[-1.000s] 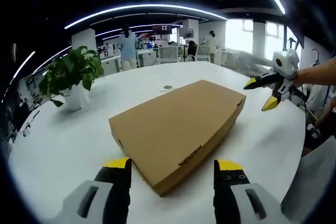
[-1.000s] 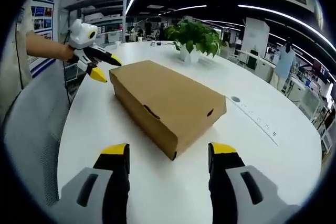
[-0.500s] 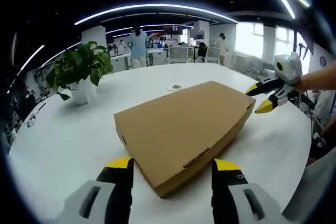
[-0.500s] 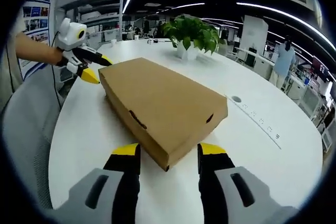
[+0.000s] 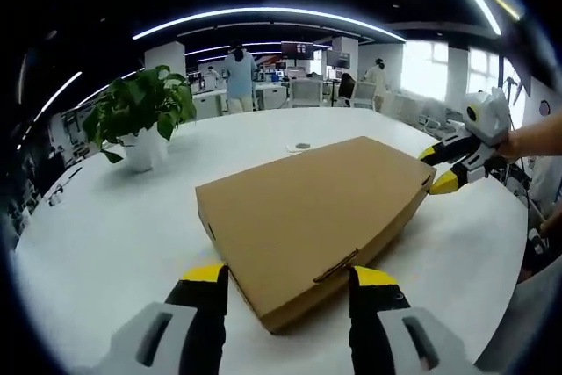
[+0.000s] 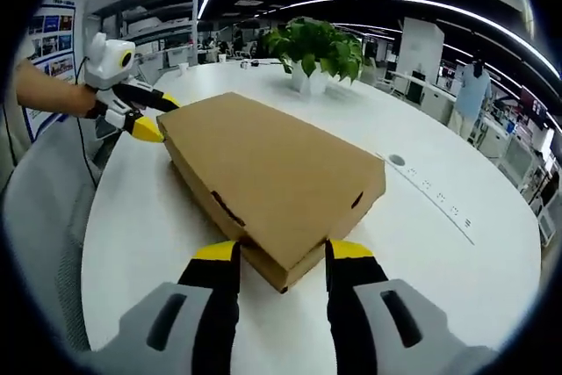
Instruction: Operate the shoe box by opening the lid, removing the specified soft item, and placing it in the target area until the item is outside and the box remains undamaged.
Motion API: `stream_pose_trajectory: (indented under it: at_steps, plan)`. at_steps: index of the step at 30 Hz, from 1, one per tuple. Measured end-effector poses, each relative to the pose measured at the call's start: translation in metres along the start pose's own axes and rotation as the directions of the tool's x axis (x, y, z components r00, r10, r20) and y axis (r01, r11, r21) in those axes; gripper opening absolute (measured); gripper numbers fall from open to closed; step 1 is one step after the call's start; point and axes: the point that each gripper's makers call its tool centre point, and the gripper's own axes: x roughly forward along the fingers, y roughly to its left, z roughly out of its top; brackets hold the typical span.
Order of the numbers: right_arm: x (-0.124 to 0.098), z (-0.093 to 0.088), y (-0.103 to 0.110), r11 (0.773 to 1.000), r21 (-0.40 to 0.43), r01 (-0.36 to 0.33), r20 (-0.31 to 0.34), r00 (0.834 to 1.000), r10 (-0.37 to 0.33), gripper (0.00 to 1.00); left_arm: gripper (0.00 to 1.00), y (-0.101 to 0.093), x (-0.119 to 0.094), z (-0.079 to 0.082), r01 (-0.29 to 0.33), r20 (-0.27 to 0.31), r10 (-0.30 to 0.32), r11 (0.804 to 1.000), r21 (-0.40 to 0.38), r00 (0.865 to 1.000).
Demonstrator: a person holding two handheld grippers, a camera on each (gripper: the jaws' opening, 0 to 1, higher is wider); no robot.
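On the white round table point(image 5: 105, 234) lies a brown shoe box point(image 5: 316, 208) with its lid down, out in the middle part of the table. In the left gripper view, the left tool point(image 5: 290, 278) has its two yellow tips set wide, one on each side of the box's near corner. In the right gripper view, the right tool point(image 6: 272, 254) also stands parted, its tips just beside the other end's corner; I cannot tell if they touch it. A green plant point(image 5: 140, 111) in a white pot sits near the far edge of the table. A small round disc point(image 5: 303, 146) lies flat behind the box.
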Motion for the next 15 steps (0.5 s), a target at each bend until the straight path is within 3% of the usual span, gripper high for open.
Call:
stream_pose_trajectory:
  at_steps: [15]
  plan:
    - [-0.0014, -0.0014, 0.0035, 0.998, 0.043, 0.034, -0.023, 0.999, -0.033, 0.32, 0.53, 0.0017, -0.0005, 0.0001, 0.023, -0.005, -0.022, 1.0, 0.014, 1.0]
